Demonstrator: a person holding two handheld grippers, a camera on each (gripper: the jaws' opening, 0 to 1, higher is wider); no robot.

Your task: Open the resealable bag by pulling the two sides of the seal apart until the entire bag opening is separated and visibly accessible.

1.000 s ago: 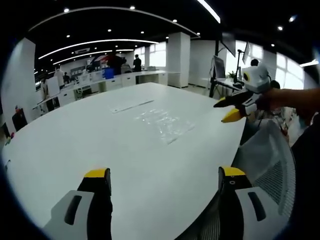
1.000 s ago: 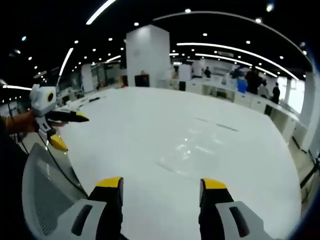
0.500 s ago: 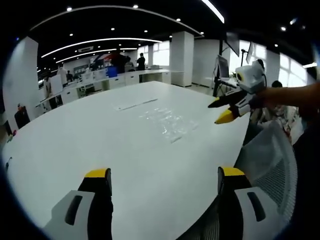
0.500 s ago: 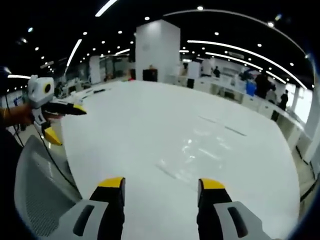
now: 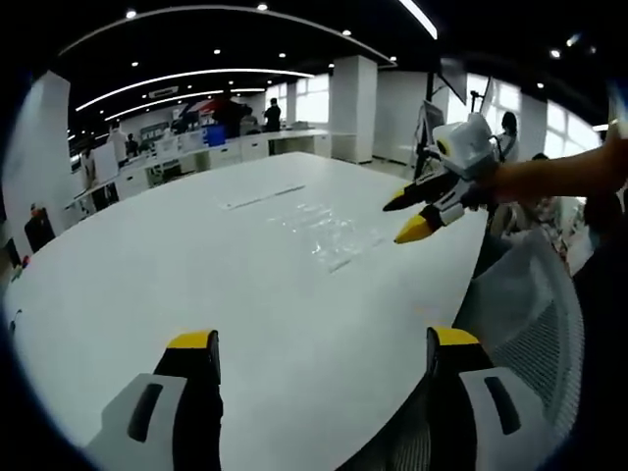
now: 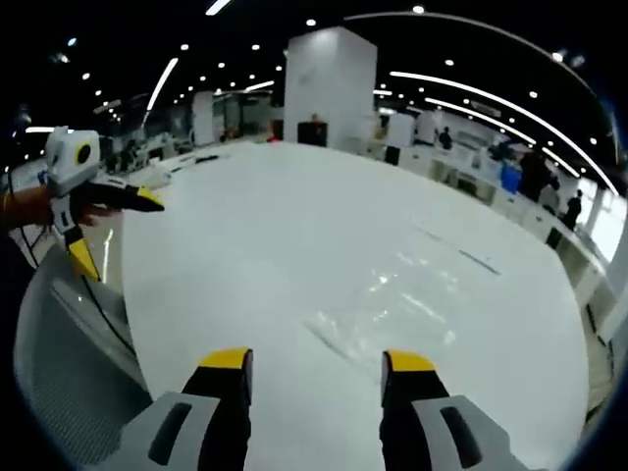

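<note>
The fingers of the left gripper (image 5: 319, 353) stand wide apart with nothing between them, their yellow tips over the near edge of the white table (image 5: 147, 265); in the right gripper view this same gripper (image 6: 108, 228) comes in from the left, held in a hand (image 6: 39, 208), its two yellow-tipped fingers spread, one pointing across the table and one pointing down past the table edge. The fingers of the right gripper (image 6: 316, 359) are likewise parted and empty, and they sit just short of the clear resealable bag (image 6: 392, 319), which lies flat on the table a little in from the near edge, its glossy film catching the ceiling lights. In the left gripper view the right gripper (image 5: 404, 216) reaches in from the right on a bare forearm (image 5: 549, 175), fingers spread, hovering over the table edge just beside the bag (image 5: 334, 234) and not touching it. The bag lies toward the right side of the table in that view, well ahead of the left fingers. A thin dark strip (image 5: 260, 199) lies on the table beyond the bag. A grey mesh chair back (image 5: 525, 314) stands at the table's near edge beside the left gripper. Beyond the table are office desks, a white pillar (image 6: 329, 88) and people standing far off.
</note>
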